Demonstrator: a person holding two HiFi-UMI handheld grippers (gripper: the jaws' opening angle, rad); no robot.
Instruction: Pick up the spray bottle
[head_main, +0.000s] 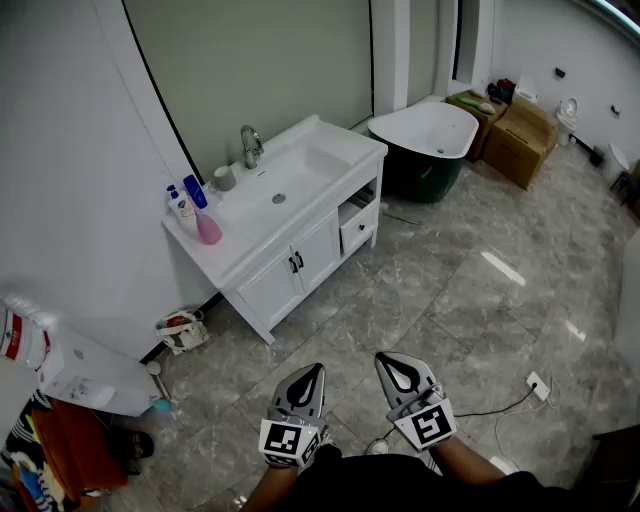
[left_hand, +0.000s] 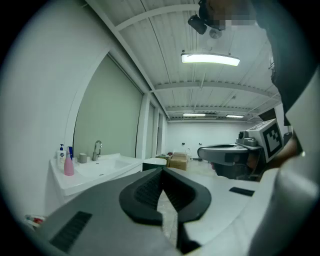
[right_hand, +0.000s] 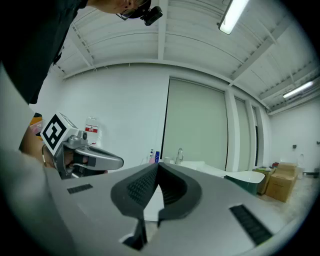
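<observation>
Jaws of L gripper (head_main: 313, 372) & R gripper (head_main: 388, 362) were together, empty, well off spray bottle (head_main: 208, 229) (prob. pink one) on tabletop (head_main: 240, 258); approaching w/o opening cd knock it into neighbouring bottles (head_main: 183, 205).

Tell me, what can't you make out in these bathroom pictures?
- Bottles by the sink: head view, too small to tell which one sprays.
- Same bottles, right gripper view: lower parts hidden behind the right tool's shut tips.
- Cardboard boxes, head view: contents too small to read.
- Person's arms: cut off by head view's bottom edge.
</observation>
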